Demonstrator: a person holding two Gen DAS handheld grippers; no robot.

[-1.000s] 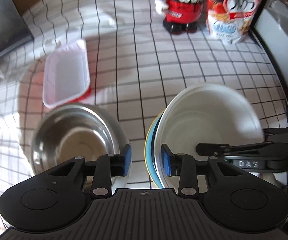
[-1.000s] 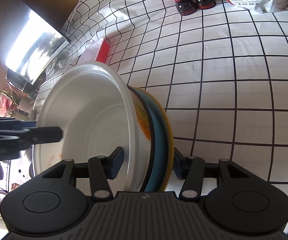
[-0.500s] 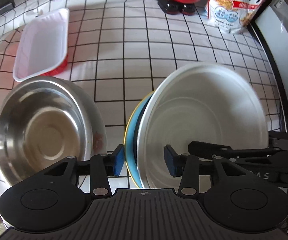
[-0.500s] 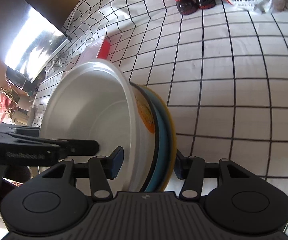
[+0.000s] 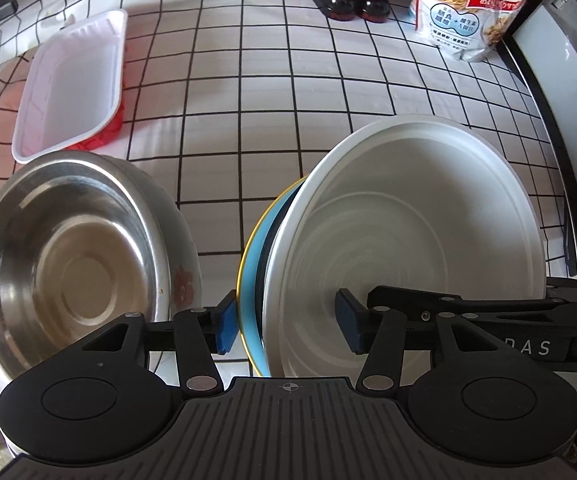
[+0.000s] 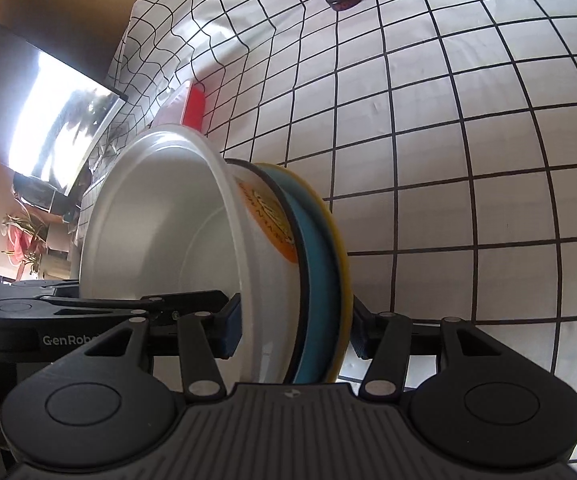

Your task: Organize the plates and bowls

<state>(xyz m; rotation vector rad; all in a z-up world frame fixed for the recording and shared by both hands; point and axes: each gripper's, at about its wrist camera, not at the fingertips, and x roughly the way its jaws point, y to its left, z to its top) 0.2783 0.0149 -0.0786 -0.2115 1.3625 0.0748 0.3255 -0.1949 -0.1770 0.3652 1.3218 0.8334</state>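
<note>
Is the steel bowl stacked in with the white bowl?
No, the steel bowl sits alone on the tablecloth, apart from the white bowl.

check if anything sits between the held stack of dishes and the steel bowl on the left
Nothing visible does. The stack (white bowl, blue and yellow plates) stands on edge in the right gripper. Only bare checked tablecloth separates it from the steel bowl. The left gripper, jaws just opened, straddles the stack's rim without pressing it.
</note>
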